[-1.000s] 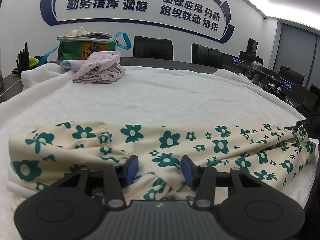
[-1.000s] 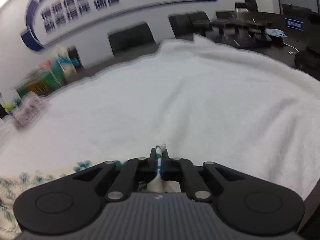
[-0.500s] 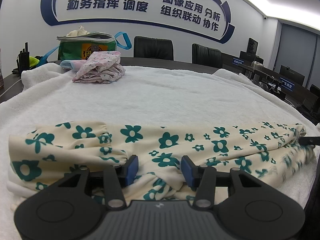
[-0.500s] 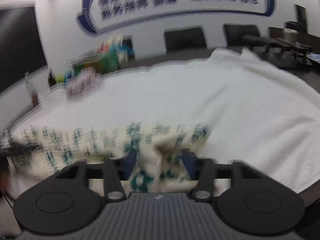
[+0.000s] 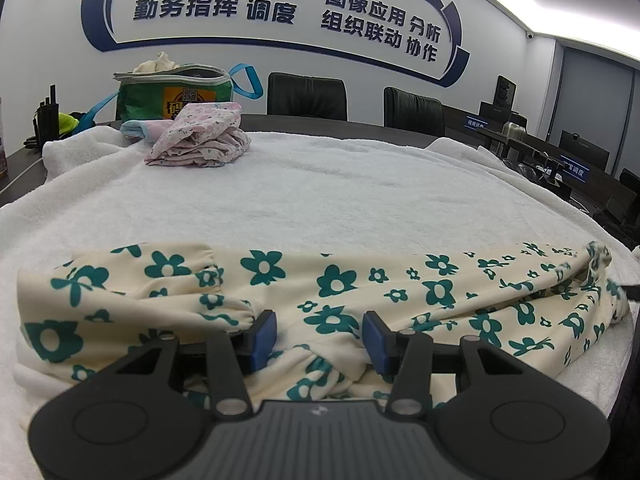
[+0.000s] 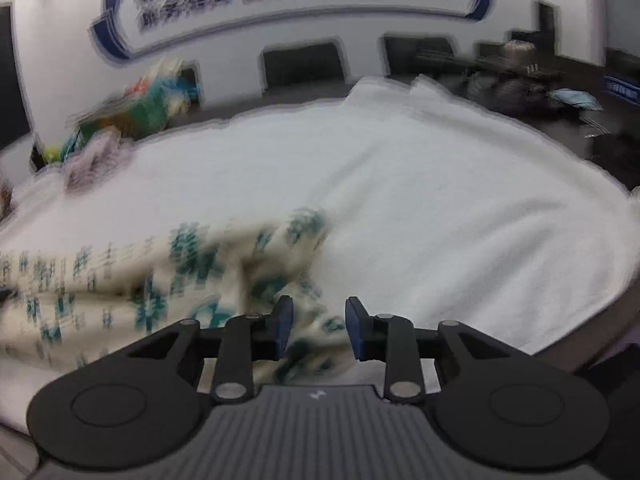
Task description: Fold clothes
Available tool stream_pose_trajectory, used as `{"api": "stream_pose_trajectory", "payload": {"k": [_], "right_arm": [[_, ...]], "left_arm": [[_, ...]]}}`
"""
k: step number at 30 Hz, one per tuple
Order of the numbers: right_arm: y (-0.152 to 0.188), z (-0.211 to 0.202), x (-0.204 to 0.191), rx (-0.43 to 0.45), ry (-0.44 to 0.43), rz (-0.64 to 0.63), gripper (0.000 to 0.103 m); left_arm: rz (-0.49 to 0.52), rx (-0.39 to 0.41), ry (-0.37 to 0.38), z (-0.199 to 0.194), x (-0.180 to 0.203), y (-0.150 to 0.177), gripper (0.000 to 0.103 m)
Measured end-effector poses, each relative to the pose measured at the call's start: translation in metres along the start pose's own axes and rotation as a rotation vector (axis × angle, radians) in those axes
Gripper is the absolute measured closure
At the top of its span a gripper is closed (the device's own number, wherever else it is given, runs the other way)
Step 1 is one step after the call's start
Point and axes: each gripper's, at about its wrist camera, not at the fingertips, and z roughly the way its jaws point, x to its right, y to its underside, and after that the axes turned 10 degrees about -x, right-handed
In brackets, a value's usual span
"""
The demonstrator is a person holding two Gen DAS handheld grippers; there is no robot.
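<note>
Left wrist view: the left gripper (image 5: 319, 334) has its jaws apart over the cream floral garment (image 5: 360, 292), which lies stretched across the near edge of the white towel (image 5: 320, 188) covering the desk; fabric bunches between the pads. A folded pink pile (image 5: 198, 140) sits far back (beside a green bag (image 5: 172, 90)).

Right wrist view, blurred: the right gripper (image 6: 316, 328) is opening, the garment's end (image 6: 192, 276) loose between the parted pads.

place: office meeting room | wall: large blue lettering (image 5: 288, 4) in a curved band | seating: black chairs (image 5: 306, 96) along a long dark surface (image 5: 360, 127) | far right: monitors (image 5: 584, 156) with blue name signs (image 5: 476, 123) | lighting: ceiling light strip (image 5: 560, 0)
</note>
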Motion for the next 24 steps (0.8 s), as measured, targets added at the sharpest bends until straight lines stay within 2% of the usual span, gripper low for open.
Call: {"api": "stream_pose_trajectory", "payload": {"k": [1,2,5,6,7,10,12,13,15,16,18,19,20,22,24], "right_arm": [[0.001,0.004,-0.004,0.007,0.026,-0.006,0.1],[0.001,0.007,-0.007,0.016,0.051,-0.007,0.1],[-0.005,-0.007,0.005,0.066,0.118,0.062,0.1],[-0.006,-0.003,0.007,0.038,0.13,0.049,0.1],[-0.005,0.002,0.008,0.01,0.126,0.04,0.1],[-0.001,0.0,0.006,0.038,0.122,0.034,0.093],[0.0,-0.021,0.01,0.144,0.078,0.068,0.079],[0.0,-0.03,0.011,0.169,0.016,0.046,0.073],[0.002,-0.045,0.011,0.213,-0.104,-0.001,0.07],[0.004,-0.042,0.005,0.198,-0.134,-0.045,0.061],[0.007,-0.037,-0.006,0.166,-0.195,-0.133,0.059],[0.009,-0.033,-0.012,0.149,-0.213,-0.175,0.06],[0.009,-0.024,-0.019,0.128,-0.173,-0.196,0.073],[0.003,-0.001,-0.023,0.088,-0.144,-0.154,0.093],[-0.004,0.019,-0.025,0.036,-0.121,-0.05,0.095]], "left_arm": [[0.0,0.0,0.0,0.0,0.0,0.0,0.057],[0.0,0.0,0.001,0.0,0.0,0.0,0.057],[0.001,0.0,0.0,0.0,0.0,0.0,0.057],[0.0,-0.001,0.0,0.0,0.0,0.0,0.057],[0.0,-0.001,0.001,0.0,0.0,0.0,0.057],[0.0,0.0,0.001,0.0,0.001,0.0,0.057],[0.0,0.0,0.001,0.0,0.001,0.0,0.057],[0.0,0.0,0.001,0.0,0.001,0.0,0.057],[0.001,0.0,0.0,0.0,0.001,0.001,0.057],[0.001,0.0,0.0,0.0,0.001,0.001,0.057],[0.001,0.0,0.0,0.0,0.001,0.001,0.057],[0.001,0.0,0.0,-0.001,0.0,0.001,0.057],[0.001,0.0,0.001,-0.001,0.0,0.0,0.057],[0.001,-0.001,0.0,0.0,0.0,0.0,0.057],[0.001,-0.001,0.001,0.0,0.0,0.0,0.057]]}}
